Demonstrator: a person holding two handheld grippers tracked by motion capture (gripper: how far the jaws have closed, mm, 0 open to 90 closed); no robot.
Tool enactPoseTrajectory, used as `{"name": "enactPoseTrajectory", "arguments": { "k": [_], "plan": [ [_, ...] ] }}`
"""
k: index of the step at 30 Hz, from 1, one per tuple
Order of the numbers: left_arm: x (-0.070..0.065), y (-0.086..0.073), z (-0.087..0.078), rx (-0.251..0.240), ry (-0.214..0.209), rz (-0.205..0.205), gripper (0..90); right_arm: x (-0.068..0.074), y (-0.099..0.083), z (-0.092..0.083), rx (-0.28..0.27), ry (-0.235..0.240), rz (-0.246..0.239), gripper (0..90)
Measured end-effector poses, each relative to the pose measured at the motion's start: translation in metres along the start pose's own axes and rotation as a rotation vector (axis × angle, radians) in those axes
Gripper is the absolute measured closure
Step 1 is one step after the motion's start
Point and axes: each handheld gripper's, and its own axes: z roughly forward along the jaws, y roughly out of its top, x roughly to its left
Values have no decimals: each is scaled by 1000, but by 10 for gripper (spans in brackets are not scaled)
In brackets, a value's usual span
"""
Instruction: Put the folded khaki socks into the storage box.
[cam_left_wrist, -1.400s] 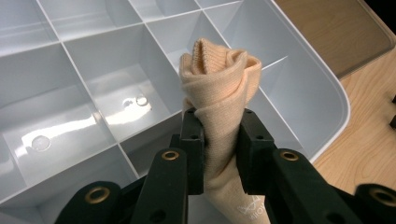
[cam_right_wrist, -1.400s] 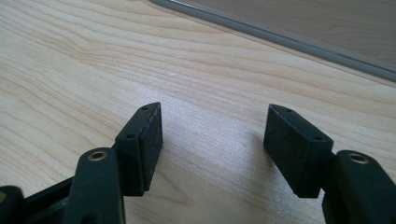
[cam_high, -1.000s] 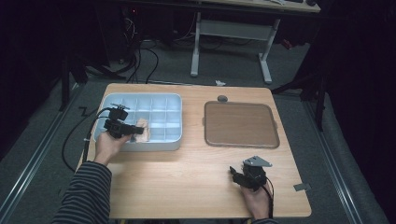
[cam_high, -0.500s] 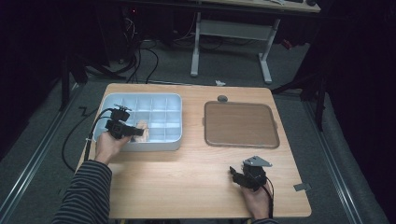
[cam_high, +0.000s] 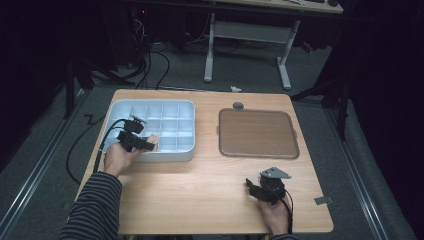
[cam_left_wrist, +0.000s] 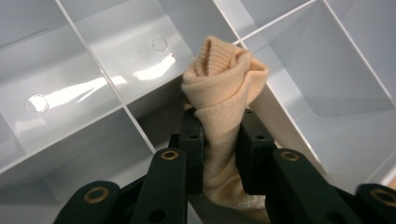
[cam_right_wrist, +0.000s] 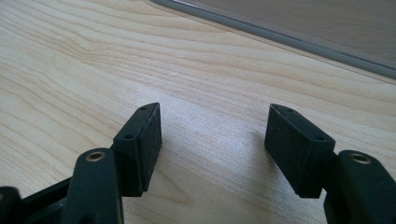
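Since the earlier frame your left hand has drifted only slightly toward the near edge of the organizer, and your right has not shifted at all. The rolled beige sock (cam_left_wrist: 219, 107) sits pinched between the pads of your left gripper (cam_left_wrist: 220, 140), its cuffed end poking up past the jaws, right over a divider where several compartments of the white compartment tray (cam_high: 116, 111) meet; in the high view it hangs above the tray's near row, close to the front wall. Your right gripper (cam_right_wrist: 212, 140) rests low over the bare wooden table (cam_high: 200, 200) with its jaws spread and nothing between them, well apart from the brown tray (cam_high: 257, 132) further back.

The risk, as I judge it, is the divider: let go here and the sock could land straddling the wall, or tip into the wrong cell. The roll also looks loose, so a slack grip may let it unfurl and drape over the front rim.
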Motion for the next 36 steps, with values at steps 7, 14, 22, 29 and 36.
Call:
{"name": "enactPoseTrajectory", "arguments": {
  "k": [7,14,22,29,36],
  "plan": [
    [-2,0,-1,-16,9,4,703,0,0,0,-1,0,-1,364],
    [-4,0,-8,-48,1,-4,599,0,0,0,0,0,-1,364],
    [-7,1,-18,-125,34,-27,569,0,0,0,0,1,-2,361],
    [-4,2,-17,-154,43,-64,697,0,0,0,0,0,0,361],
    [-4,3,-12,-100,82,-46,767,0,0,0,0,0,-1,361]
  ]
}}
